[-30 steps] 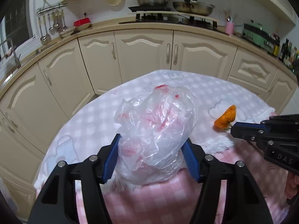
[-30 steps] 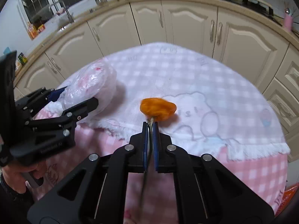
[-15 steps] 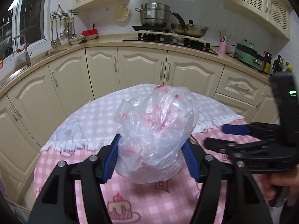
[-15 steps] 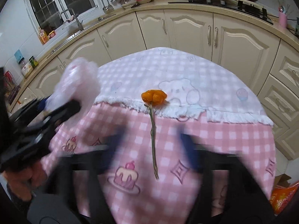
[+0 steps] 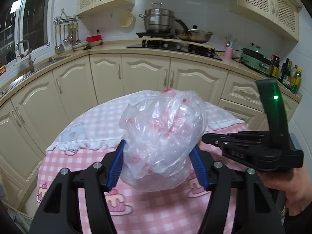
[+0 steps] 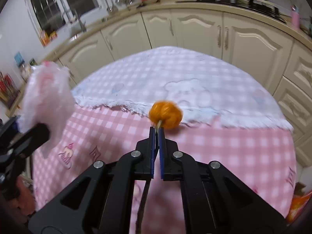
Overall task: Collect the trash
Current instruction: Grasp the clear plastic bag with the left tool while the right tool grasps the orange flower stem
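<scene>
My left gripper (image 5: 159, 163) is shut on a crumpled clear plastic bag with red print (image 5: 163, 134) and holds it above the pink checked table (image 5: 148, 210). The bag also shows, blurred, at the left of the right wrist view (image 6: 46, 99). My right gripper (image 6: 157, 134) is shut on the thin stem of an orange flower (image 6: 165, 114), whose head sticks out just past the fingertips, lifted over the table (image 6: 224, 152). The right gripper shows in the left wrist view (image 5: 206, 138), close to the right of the bag.
A white checked cloth with bear prints (image 6: 175, 81) covers the table's far half. Cream kitchen cabinets (image 5: 144, 78) curve behind the table, with a stove and pots (image 5: 171, 29) on the counter. Something orange (image 6: 298, 204) lies on the floor at the far right.
Both grippers have lifted and pulled back from the table. The right gripper, blurred and seemingly open half a second ago with the flower lying on the table, now grips its stem and holds it up.
</scene>
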Demonstrator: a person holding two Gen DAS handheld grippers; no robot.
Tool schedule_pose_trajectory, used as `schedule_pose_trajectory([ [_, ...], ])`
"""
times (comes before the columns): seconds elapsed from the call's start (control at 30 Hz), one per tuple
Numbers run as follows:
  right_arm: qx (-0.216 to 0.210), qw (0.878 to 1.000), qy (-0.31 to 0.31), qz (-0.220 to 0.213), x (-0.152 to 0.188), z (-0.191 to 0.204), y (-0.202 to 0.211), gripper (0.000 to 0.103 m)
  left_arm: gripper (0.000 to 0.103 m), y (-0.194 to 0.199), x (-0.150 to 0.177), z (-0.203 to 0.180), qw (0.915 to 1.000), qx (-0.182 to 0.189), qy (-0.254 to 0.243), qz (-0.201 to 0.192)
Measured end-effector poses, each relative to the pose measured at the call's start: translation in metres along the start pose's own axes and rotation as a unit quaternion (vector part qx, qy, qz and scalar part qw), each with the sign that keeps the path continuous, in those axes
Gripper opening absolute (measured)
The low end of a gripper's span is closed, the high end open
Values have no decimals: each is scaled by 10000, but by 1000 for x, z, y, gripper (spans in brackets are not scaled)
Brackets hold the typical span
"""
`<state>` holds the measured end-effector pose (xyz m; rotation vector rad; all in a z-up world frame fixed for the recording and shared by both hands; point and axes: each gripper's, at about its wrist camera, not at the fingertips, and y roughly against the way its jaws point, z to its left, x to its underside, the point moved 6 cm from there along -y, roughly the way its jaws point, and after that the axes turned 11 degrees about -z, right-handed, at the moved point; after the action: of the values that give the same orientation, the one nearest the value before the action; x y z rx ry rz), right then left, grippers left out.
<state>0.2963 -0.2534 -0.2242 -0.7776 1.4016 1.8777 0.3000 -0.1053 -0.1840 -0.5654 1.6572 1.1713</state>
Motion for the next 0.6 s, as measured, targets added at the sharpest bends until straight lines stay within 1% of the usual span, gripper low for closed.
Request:
schedule_pose_trajectory([
  [0.07,-26,9999,-100,-119,1,-12,23,3,62,1,-3,-18,9999,117,-73,-41],
  [0.2,-4,9996,-180,-204,8,-32,53,3,62,2,-3,-59,9992,373,-159,-73],
  [0.33,-37,10000,-33,-28,17,-36,58,4,62,5,3,-80,9987,439,-232,-63],
  [0.37,10,10000,74,9,18,-35,54,14,62,6,5,-82,9988,426,-230,-65],
  [0.4,26,9998,181,46,19,-32,47,27,62,7,6,-83,9989,409,-215,-68],
  [0.43,-2,9997,241,47,20,-29,40,60,62,9,7,-81,9990,390,-186,-69],
  [0.47,-30,9995,304,73,21,-26,32,64,62,10,7,-80,9992,366,-170,-71],
  [0.5,-14,9990,390,202,24,-24,20,63,62,12,7,-76,9994,303,-157,-68],
  [0.53,-27,9985,456,297,28,-22,10,58,62,12,8,-72,9996,256,-137,-66],
  [0.57,-61,9980,501,379,30,-19,1,44,62,14,8,-69,9997,225,-112,-55],
  [0.6,-62,9972,567,488,33,-15,-11,37,62,14,10,-64,9998,184,-95,-38],
])
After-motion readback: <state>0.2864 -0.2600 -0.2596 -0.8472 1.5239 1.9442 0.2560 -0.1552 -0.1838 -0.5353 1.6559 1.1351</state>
